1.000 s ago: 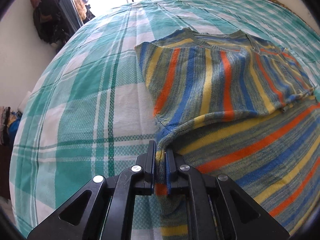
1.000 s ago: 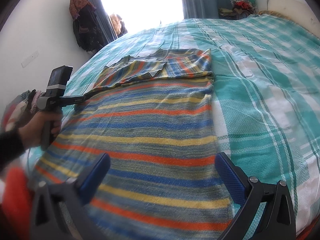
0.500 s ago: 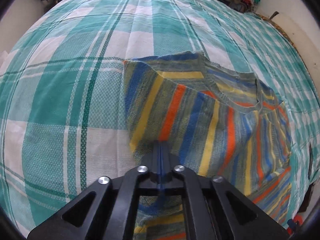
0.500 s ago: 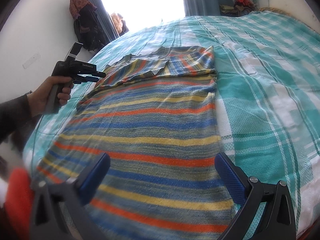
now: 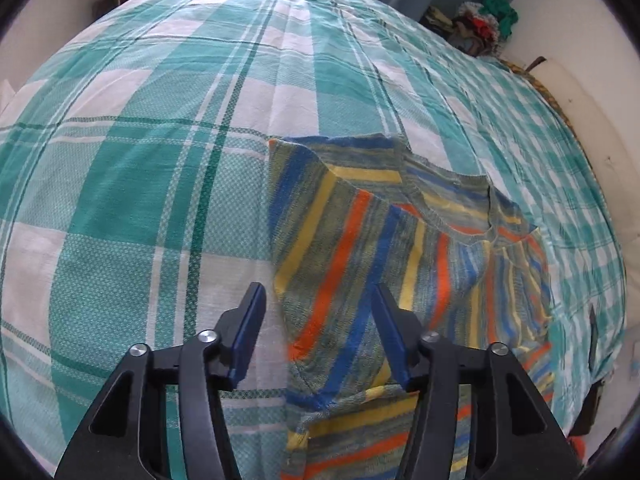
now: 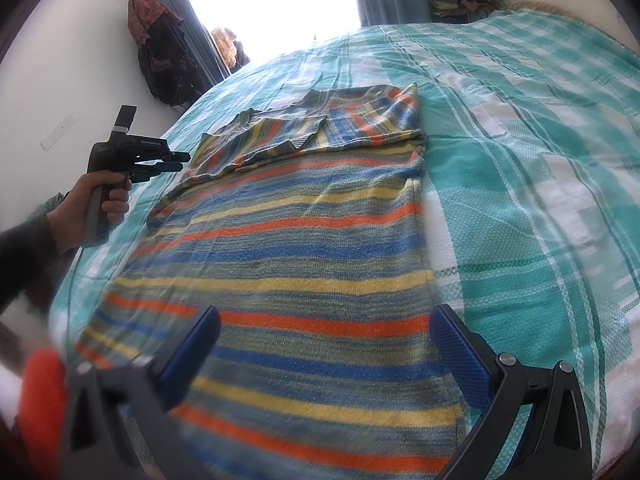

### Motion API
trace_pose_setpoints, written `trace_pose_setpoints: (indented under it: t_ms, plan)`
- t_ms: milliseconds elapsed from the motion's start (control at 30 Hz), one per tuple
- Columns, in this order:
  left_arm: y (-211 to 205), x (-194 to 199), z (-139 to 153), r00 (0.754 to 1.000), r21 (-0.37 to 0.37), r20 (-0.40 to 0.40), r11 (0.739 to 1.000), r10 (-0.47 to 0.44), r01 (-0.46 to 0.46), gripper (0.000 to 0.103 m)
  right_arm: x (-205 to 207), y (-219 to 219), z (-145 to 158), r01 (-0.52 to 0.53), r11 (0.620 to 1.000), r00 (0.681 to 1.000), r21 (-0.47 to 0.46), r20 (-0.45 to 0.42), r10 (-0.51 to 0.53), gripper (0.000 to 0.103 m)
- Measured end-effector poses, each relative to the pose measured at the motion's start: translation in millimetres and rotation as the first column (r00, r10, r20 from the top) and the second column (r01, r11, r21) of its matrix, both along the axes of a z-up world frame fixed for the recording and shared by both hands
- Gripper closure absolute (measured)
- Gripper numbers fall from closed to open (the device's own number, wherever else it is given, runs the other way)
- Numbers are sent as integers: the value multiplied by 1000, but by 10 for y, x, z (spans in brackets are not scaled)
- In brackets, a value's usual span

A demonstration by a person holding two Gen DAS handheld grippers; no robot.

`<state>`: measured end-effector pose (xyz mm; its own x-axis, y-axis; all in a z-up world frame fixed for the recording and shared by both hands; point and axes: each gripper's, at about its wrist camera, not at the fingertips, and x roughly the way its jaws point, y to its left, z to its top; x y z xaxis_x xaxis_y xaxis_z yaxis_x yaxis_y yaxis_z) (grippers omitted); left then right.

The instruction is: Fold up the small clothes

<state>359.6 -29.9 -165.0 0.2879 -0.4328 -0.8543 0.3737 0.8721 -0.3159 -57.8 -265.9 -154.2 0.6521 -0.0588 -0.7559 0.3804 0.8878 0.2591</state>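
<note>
One teal-and-white checked bedspread (image 6: pixel 520 184) covered the bed | striped knit sweater in blue, orange and yellow (image 6: pixel 304 240) lay flat on it, both sleeves folded across the far chest | right gripper (image 6: pixel 326 344) hovered wide open over the near hem, empty | left gripper (image 5: pixel 316 332) had just been opening, its jaws apart over the left sleeve, nothing pinched.

Daylight floods in from a window (image 6: pixel 272 0) at twelve o'clock in the right wrist view, blown out to pure white; the bedspread (image 6: pixel 520 160) is evenly lit, shadows soft and faint; both views bulge with fisheye distortion, lines bowing toward dark vignetted corners; the right wrist view smears with motion blur from seven to nine o'clock and at three o'clock; the left wrist view stays fairly sharp at centre.
</note>
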Motion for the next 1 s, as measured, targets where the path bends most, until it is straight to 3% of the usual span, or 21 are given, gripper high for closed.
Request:
trace_pose_setpoints:
  t_ms: [33,67,100,300,467,533,633,700,767,833,900,1000]
  plan:
    - [-100,-18,-65,999,39,-16,999,-38,38,32,6,2,-10,-2,1000,1000,1,-4,2,0]
    - [-176,-45,-150,997,90,-32,993,-69,71,57,6,11,-20,-5,1000,1000,0,-9,5,0]
    - [-227,-86,-204,997,149,-13,985,-81,82,98,10,19,-26,-8,1000,1000,-2,-13,8,0]
    - [-221,-224,-35,988,242,150,970,-30,-8,101,11,42,-4,-13,1000,1000,-21,-7,13,0]
    - [-120,-149,-197,992,258,129,966,1,-35,100,10,23,-6,-12,1000,1000,-10,-8,12,0]
    - [-112,-130,-185,991,261,136,964,19,-54,96,6,20,-2,-13,1000,1000,-10,-7,13,0]
    - [75,-112,-115,984,242,138,960,109,-140,77,4,18,3,-12,1000,1000,-9,-5,12,0]
    - [137,-199,35,971,243,205,955,123,-172,74,2,15,8,-11,1000,1000,-10,-1,11,0]
    - [82,-271,198,964,202,256,971,77,-131,74,-1,15,5,-11,1000,1000,-6,0,11,0]
    - [-45,-259,277,971,147,240,987,23,-59,74,18,12,-12,-13,1000,1000,3,-3,13,0]
    - [-219,-182,274,980,97,198,995,-21,2,74,31,28,-30,-18,1000,1000,5,-10,18,0]
    - [-481,-5,71,993,8,70,995,-97,96,76,47,70,-61,-32,999,999,-7,-23,32,0]
